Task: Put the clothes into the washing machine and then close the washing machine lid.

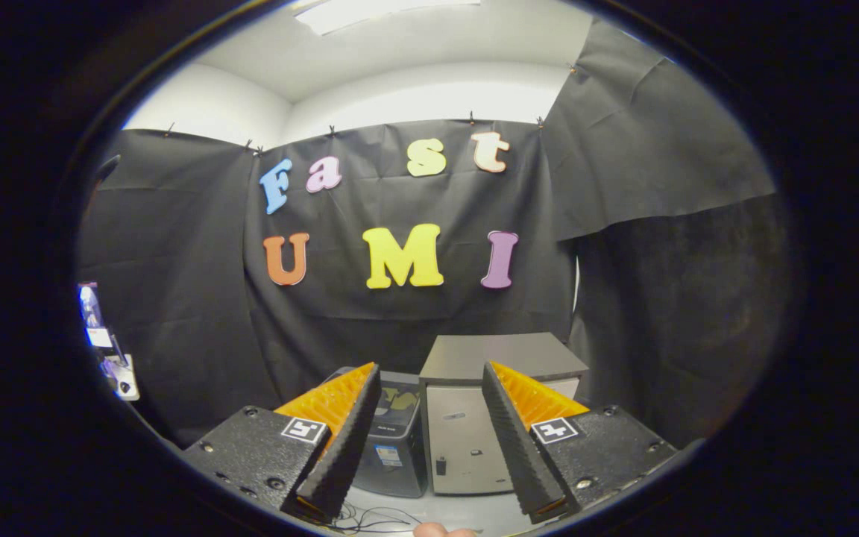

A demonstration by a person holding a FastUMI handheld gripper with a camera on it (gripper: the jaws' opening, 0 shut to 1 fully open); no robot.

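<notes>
Here I hold the gripper (429,418) level with fingers spread and empty, framing the approach: the dark washing machine (392,447) sits at twelve o'clock beside a grey cabinet (474,418); no clothes identifiable.

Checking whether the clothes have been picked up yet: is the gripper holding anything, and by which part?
Nothing is held. The gripper is open, its fingers spread apart with only air between them, well short of the two appliances ahead.
</notes>
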